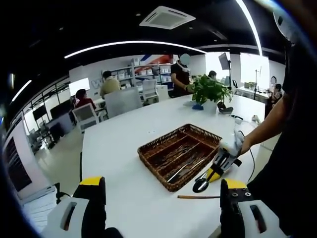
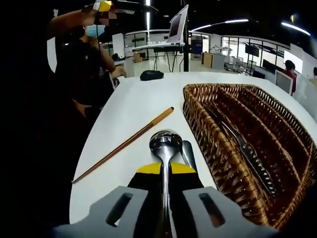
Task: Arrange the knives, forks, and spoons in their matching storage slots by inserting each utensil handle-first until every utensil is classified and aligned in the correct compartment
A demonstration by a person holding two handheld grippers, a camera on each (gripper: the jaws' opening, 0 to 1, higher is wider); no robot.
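White round table [image 2: 124, 114] carries everything: nearest, the right gripper [image 2: 166, 171] clamps a shiny steel spoon [image 2: 165, 141], bowl forward, by the near rim, presumably ready for turning handle-first. Left gripper [image 1: 161, 191] hangs spread, empty. Beyond, the brown wicker divided tray [image 2: 208, 134] holds cutlery in its slots.

An open-plan office is shown: a long white table [image 1: 129, 148] is lit by strip ceiling lights [image 1: 133, 44], with a ceiling air-conditioning unit [image 1: 167, 17] overhead. People are seated at desks beside shelving [image 1: 148, 72] along the back wall, and a potted plant [image 1: 210, 91] and a monitor [image 2: 177, 22] are seen.
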